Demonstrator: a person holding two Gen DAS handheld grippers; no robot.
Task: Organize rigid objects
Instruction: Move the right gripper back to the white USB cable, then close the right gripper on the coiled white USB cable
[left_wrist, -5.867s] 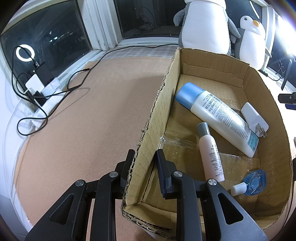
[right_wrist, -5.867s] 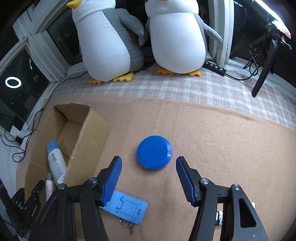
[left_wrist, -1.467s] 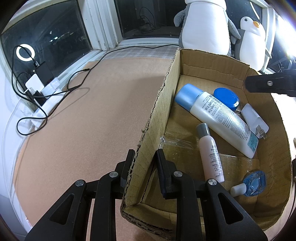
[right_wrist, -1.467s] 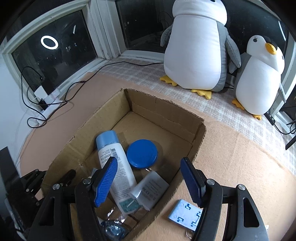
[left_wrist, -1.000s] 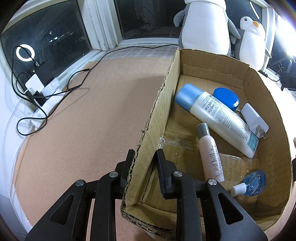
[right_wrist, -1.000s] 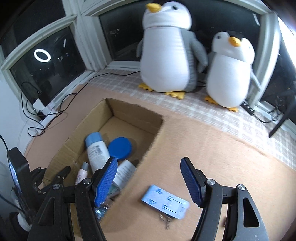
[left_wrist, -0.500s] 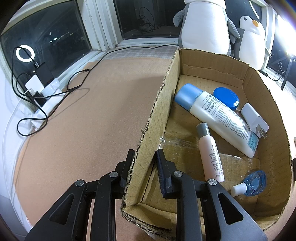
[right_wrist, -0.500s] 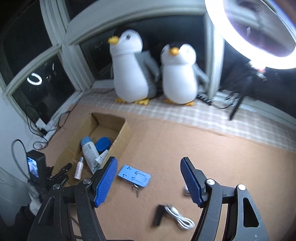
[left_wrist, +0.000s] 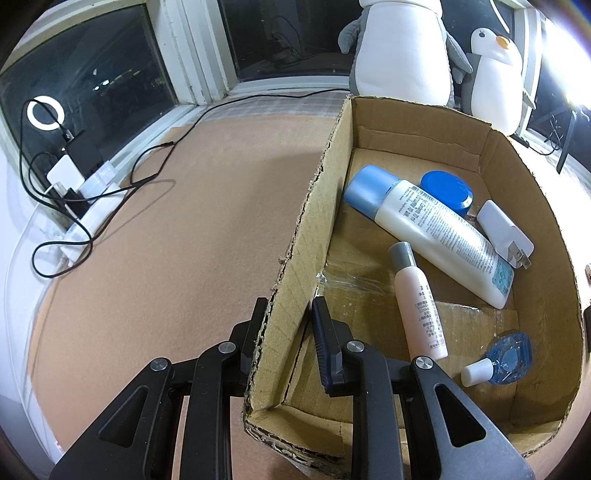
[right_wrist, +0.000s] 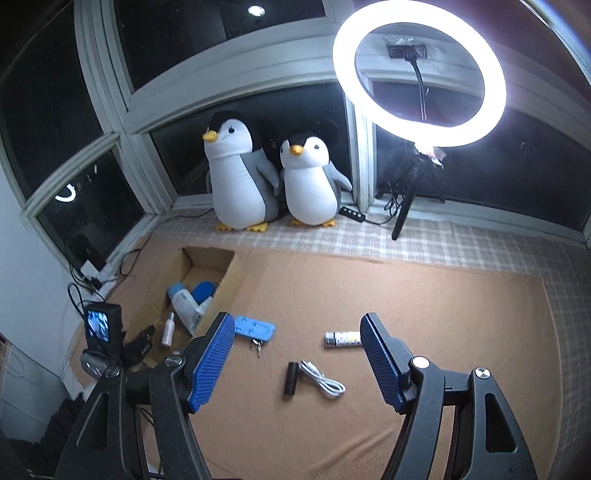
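1. Cardboard box (left_wrist: 325, 206), wall clamped by the left gripper (left_wrist: 286, 325), already holds bottles and a blue lid (left_wrist: 447, 190).
2. Right gripper (right_wrist: 297, 354) hangs released above the surface (right_wrist: 443, 314).
3. Blue holder (right_wrist: 255, 327), cable (right_wrist: 322, 382) and tube (right_wrist: 342, 339) await packing.

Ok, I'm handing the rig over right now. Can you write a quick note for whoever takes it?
Left gripper: shut on the cardboard box side wall, steadying it.
Right gripper: open, empty, raised high above the mat.
In the box: large lotion bottle, small bottle, blue round tin, white charger, blue sanitizer.
Left on the mat: blue phone stand with keys, lighter, black cylinder, white cable.
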